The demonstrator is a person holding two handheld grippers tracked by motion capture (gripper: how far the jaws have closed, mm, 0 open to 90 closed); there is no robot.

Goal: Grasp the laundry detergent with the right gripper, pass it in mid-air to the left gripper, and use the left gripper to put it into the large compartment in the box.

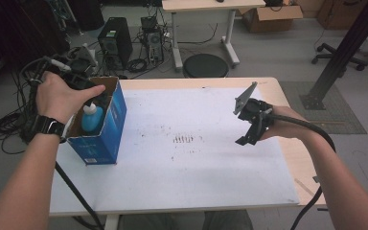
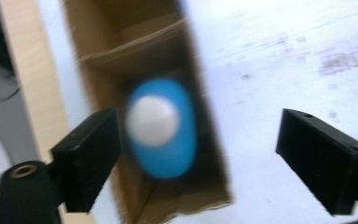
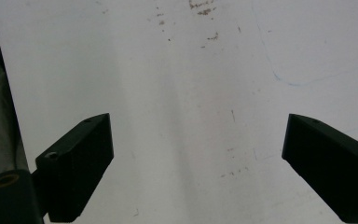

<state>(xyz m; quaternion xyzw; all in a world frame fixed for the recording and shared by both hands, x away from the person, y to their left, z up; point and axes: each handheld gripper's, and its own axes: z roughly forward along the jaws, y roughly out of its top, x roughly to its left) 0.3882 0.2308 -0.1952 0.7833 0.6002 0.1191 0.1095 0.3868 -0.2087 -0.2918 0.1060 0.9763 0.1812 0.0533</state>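
I'm looking down on a light wooden table (image 1: 273,86) covered almost wholly by a white sheet (image 1: 211,167); bare wood shows along the far edge and down the right side. The sheet is marked with small dark stains (image 1: 184,139) around its middle, with fainter specks scattered above and below them. Standing directly on the sheet at its left edge, toward the far side, is an open-topped blue cardboard box (image 1: 106,129), upright, its brown inside showing. From the left gripper view I can see the box (image 2: 168,42) has a cardboard divider across it. The near and right parts of the sheet carry nothing that I can make out.
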